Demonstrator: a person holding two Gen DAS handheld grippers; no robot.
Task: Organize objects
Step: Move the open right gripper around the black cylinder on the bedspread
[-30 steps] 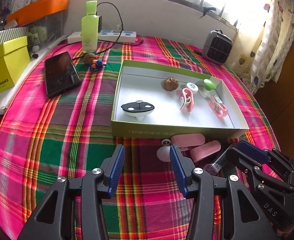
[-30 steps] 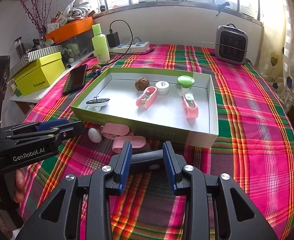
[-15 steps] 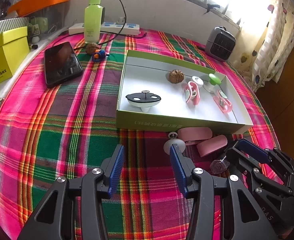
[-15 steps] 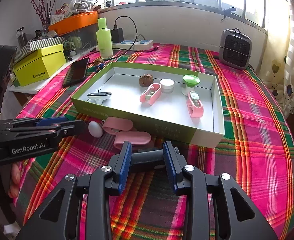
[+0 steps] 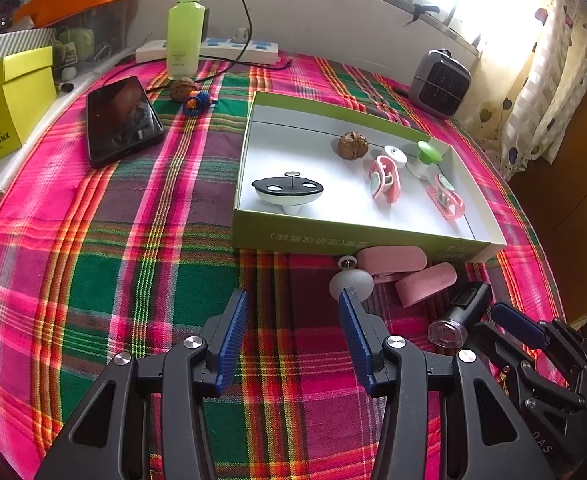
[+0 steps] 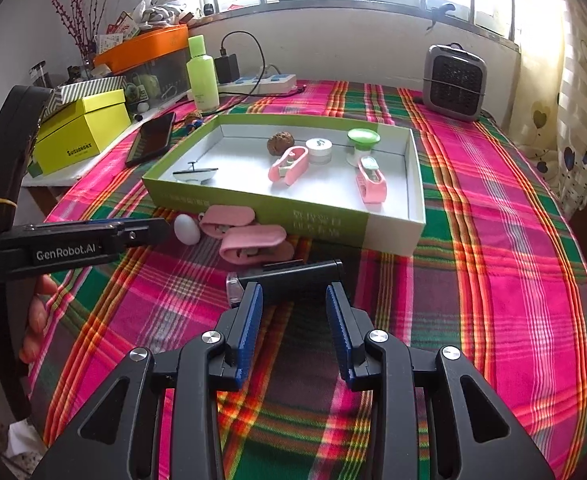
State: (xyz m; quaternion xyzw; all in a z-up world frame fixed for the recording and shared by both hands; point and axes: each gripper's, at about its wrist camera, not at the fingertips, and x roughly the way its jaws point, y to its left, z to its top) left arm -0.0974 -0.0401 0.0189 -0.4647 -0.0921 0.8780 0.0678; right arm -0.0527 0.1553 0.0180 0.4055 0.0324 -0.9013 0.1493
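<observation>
A green-sided box (image 5: 357,240) (image 6: 253,204) holds a black-and-white dish-shaped piece (image 5: 287,192), a walnut (image 5: 352,144), two pink clips and small round caps. In front of it on the plaid cloth lie a white egg-shaped piece (image 5: 351,284) (image 6: 186,229), two pink cases (image 5: 391,260) (image 6: 253,242) and a black device with a clear cap (image 5: 467,304) (image 6: 293,274). My left gripper (image 5: 293,300) (image 6: 153,234) is open and empty, its right fingertip beside the egg piece. The right gripper (image 6: 293,294) (image 5: 493,322) is open, and the black device lies crosswise just beyond its tips.
A phone (image 5: 121,120), a second walnut (image 5: 181,89), a green bottle (image 5: 185,24) and a power strip (image 5: 213,50) sit at the back left. A yellow box (image 6: 81,136) stands at the left edge. A small grey heater (image 6: 453,78) is at the back right.
Both views shifted slightly. The black device now sits a little farther beyond the right fingertips and shows more fully in the left wrist view. Neither gripper's jaws changed visibly.
</observation>
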